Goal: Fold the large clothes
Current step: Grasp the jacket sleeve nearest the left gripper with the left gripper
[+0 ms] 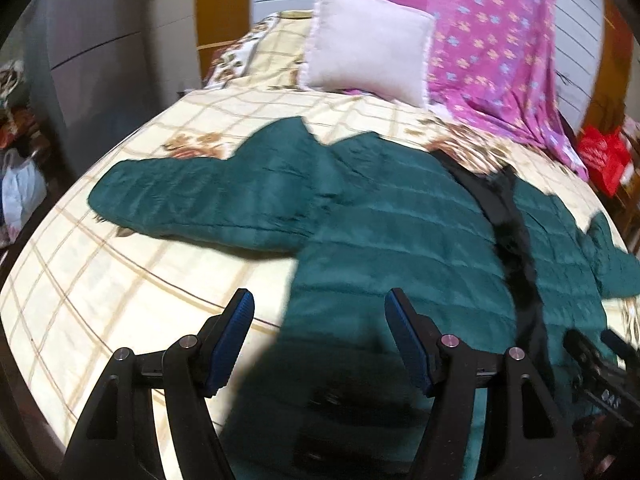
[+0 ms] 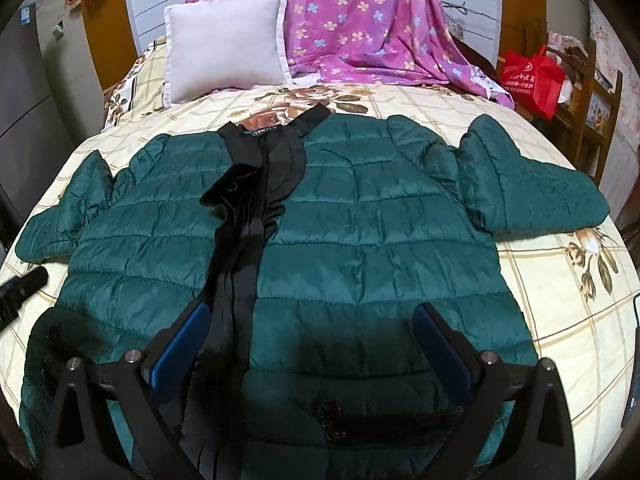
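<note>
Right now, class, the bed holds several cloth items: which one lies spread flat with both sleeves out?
The green puffer jacket, front up with a black strip down its middle. The white pillow stands propped up, and the pink floral blanket hangs draped behind.

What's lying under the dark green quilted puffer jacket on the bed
The dark green quilted puffer jacket lies flat on a cream checked floral bedsheet, which shows all around it. Whatever is directly beneath the jacket is covered, so nothing else can be confirmed there.
</note>
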A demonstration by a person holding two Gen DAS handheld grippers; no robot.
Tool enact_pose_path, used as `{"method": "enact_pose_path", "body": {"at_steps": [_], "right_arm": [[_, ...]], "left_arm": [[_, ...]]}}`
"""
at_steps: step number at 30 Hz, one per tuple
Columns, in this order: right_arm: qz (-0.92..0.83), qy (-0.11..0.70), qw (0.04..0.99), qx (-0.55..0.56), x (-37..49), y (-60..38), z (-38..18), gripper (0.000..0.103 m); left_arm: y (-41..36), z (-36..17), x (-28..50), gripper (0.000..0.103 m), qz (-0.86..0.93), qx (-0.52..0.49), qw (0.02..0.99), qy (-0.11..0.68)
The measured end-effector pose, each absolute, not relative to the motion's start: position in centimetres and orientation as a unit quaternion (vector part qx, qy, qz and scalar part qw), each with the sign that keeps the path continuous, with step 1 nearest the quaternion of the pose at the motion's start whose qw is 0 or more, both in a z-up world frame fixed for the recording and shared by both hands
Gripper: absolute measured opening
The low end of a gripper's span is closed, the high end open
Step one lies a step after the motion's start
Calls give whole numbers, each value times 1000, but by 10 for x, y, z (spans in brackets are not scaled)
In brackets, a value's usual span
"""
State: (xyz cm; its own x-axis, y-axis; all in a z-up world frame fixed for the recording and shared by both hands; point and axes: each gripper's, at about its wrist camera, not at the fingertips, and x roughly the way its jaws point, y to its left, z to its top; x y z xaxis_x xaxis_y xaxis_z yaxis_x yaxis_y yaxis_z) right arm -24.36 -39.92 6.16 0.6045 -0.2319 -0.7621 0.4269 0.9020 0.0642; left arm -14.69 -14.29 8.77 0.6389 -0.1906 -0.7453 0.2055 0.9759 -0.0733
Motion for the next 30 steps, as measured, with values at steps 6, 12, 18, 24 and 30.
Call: {"method": "enact_pose_path", "body": {"at_steps": [6,12,18,24,30], "right_arm": [[-179,407,887,127,-244,-400,59,102],[-175,413,884,127,-242,-399,55,102],[-171,419,882,131,-238,-400,49,102],[-166,423,880,137,-236,-405,45,102],[-169,431,875,141,-233,-410,38,102]], "left_arm": [[-61,81,-91,38,-30,-68,903,422],[30,58,-31,38,67,-161,887,428],[81,36,14,38,129,-211,877,412],[91,8,54,34,142,-239,863,423],[94,6,73,2,140,-236,875,399]]}}
